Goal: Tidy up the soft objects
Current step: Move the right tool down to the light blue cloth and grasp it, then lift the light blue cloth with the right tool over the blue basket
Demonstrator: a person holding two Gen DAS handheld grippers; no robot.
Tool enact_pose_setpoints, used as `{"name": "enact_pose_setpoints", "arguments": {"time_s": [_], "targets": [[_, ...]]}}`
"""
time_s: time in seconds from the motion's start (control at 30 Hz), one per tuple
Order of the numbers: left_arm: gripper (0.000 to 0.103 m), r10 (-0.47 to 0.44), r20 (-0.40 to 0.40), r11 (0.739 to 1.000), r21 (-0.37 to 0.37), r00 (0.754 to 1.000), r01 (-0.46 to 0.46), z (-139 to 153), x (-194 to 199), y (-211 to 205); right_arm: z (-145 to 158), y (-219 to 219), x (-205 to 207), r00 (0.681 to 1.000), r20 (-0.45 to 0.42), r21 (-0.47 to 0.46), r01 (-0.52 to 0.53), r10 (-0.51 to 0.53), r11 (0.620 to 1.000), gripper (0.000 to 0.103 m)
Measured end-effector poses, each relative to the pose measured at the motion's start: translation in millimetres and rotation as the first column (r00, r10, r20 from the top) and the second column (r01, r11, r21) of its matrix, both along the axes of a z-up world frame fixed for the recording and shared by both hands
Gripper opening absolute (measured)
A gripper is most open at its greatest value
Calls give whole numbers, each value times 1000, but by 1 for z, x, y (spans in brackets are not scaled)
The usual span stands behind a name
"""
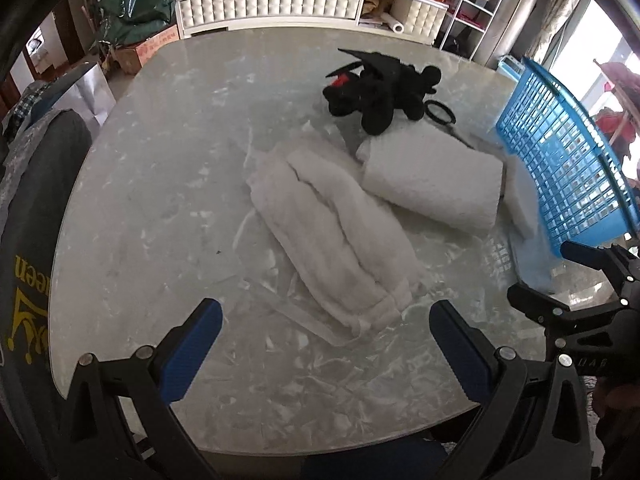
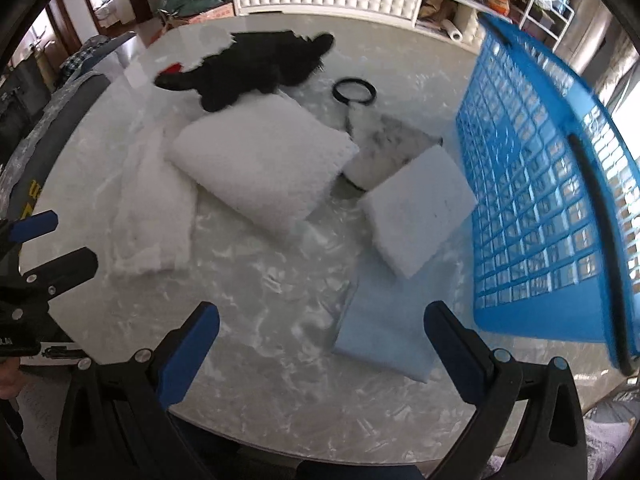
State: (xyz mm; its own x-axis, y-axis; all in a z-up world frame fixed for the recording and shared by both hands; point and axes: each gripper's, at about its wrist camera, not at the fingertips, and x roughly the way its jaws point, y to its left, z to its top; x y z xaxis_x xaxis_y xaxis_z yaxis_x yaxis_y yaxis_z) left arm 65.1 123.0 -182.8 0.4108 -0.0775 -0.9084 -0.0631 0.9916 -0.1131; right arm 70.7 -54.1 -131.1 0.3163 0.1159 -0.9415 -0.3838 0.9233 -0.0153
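From my left wrist view, the left tongs (image 1: 325, 344) are spread wide and hold nothing, hovering above the near edge of the glossy, marbled grey desk (image 1: 160, 200). Just ahead lies a long fluffy white towel (image 1: 332, 248), loosely folded lengthwise, and beside it a thicker folded white cloth (image 1: 434, 182) with a nubbly weave. Behind that sits a black plush toy (image 1: 380, 90) with wings and a red patch, partly resting on the cloth. The blue plastic lattice basket (image 1: 560, 156) stands tilted at the right. My right wrist view shows what the left barely catches: a flat pale blue cloth (image 2: 390, 328) directly under the right tongs (image 2: 322, 342), which are also spread and empty, a smooth white square pad (image 2: 418, 210) touching the basket's wall, and a black ring (image 2: 354, 90) on the desk near the toy.
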Motion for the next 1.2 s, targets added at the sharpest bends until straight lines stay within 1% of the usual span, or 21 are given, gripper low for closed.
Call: {"name": "enact_pose_setpoints", "arguments": {"time_s": [0.07, 0.1, 0.2, 0.3, 0.37, 0.4, 0.47, 0.6, 0.63, 0.7, 0.77, 0.8, 0.87, 0.9, 0.97, 1.0, 1.07, 1.2], "targets": [[103, -5, -7, 1000, 11, 1000, 5, -4, 4, 0, -8, -1, 4, 1000, -22, -3, 15, -15, 1000, 93], [103, -8, -8, 1000, 16, 1000, 9, -5, 6, -1, -12, -4, 4, 999, -35, -4, 20, -20, 1000, 90], [103, -25, -11, 999, 21, 1000, 25, -10, 12, -3, -21, -10, 6, 998, -52, -2, 34, -34, 999, 88], [103, -19, -28, 1000, 14, 999, 19, -16, 18, -3, -28, -16, 7, 997, -60, -1, 47, -47, 999, 85], [103, -13, -37, 1000, 3, 999, 14, -20, 21, -3, -33, -18, 7, 996, -69, -4, 51, -51, 999, 75], [103, -11, -38, 1000, 2, 999, 11, -21, 22, -3, -35, -18, 7, 997, -58, -12, 50, -51, 999, 73], [103, -7, -42, 1000, 5, 999, 7, -23, 25, -4, -36, -14, 12, 998, -51, -15, 44, -44, 999, 71], [103, -4, -50, 1000, 6, 999, 4, -27, 29, -5, -37, -12, 14, 998, -48, -15, 36, -37, 999, 70], [103, -3, -51, 1000, 8, 999, 3, -28, 31, -6, -38, -12, 14, 998, -46, -14, 31, -31, 999, 68], [103, -3, -51, 1000, 16, 999, 4, -30, 33, -6, -38, -10, 16, 999, -43, -12, 19, -20, 1000, 61], [103, -11, -42, 999, 31, 999, 12, -29, 33, -6, -32, -12, 13, 999, -41, -13, 16, -17, 1000, 46], [103, -12, -38, 999, 33, 999, 14, -29, 34, -6, -31, -13, 12, 999, -42, -15, 15, -16, 1000, 43], [103, -11, -34, 1000, 23, 999, 12, -27, 31, -4, -29, -16, 13, 999, -46, -17, 12, -13, 1000, 36], [103, -8, -33, 1000, 14, 999, 9, -26, 30, -2, -29, -18, 15, 999, -48, -18, 10, -11, 1000, 34], [103, 4, -35, 1000, 2, 999, -3, -26, 27, 1, -28, -19, 15, 999, -49, -26, 6, -7, 1000, 21], [103, 9, -32, 1000, -8, 999, -10, -25, 26, 3, -28, -20, 16, 999, -48, -30, 5, -7, 1000, 18], [103, 15, -27, 1000, -23, 1000, -16, -24, 22, 10, -28, -19, 15, 999, -46, -48, -2, 0, 999, 8], [103, 33, -23, 998, -47, 999, -34, -22, 18, 18, -28, -16, 11, 999, -48, -52, -7, 4, 999, 4]]}}
